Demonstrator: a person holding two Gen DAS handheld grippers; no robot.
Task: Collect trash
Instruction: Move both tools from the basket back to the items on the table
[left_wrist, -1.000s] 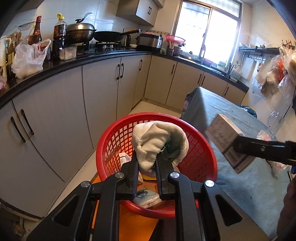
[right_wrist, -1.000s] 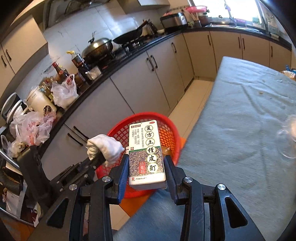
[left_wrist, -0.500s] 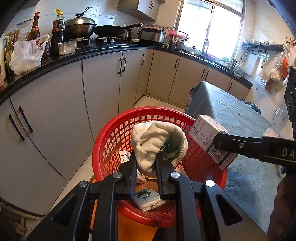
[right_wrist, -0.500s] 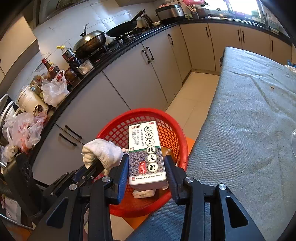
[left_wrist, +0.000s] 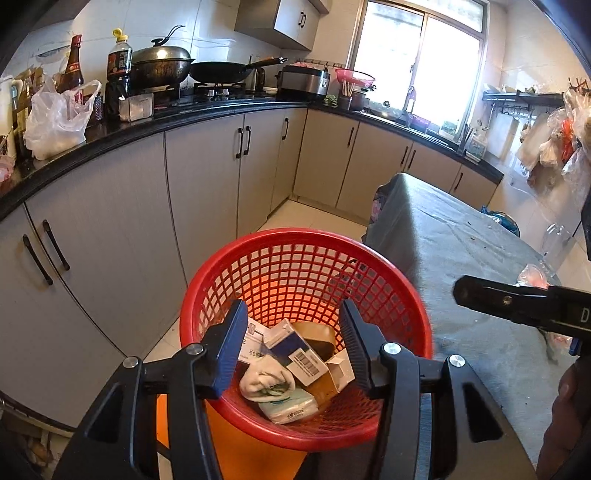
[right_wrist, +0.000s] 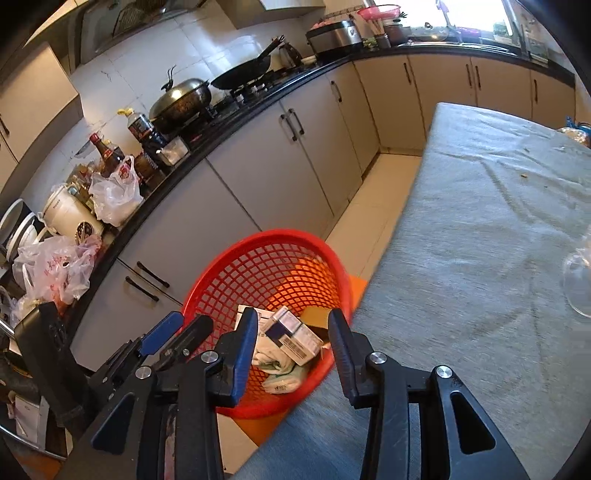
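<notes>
The trash now lies in the red basket (left_wrist: 306, 266): a balled white sock (left_wrist: 264, 380), a blue-and-white box (left_wrist: 295, 349), a wipes packet (left_wrist: 288, 406) and some brown and white cartons heaped on the bottom, in the lower middle of my left view. I read that as a drop just made. My left tongs (left_wrist: 293, 349) have just been opening, and their jaws stand apart with nothing between the pads; the sock sits below and beyond them, framed in the gap but clear of both pads. I hold them tilted down over the near rim, I think so that whatever is let go falls inside and not onto the floor.

In the right view the same heap shows in the lower middle, the box (right_wrist: 293, 334) on top of the sock (right_wrist: 269, 356). My right tongs (right_wrist: 293, 339) are parted too and hold nothing; the box lies past their tips, down in the basket (right_wrist: 266, 266), not touching them. They hang over the edge where basket meets bench.

The basket stands on something orange just beside the grey-clothed bench (right_wrist: 480, 229), close enough, I judge, that trash can be carried straight across. On the bench's right edge a clear glass thing (right_wrist: 578, 288) remains, well apart from both tongs.
</notes>
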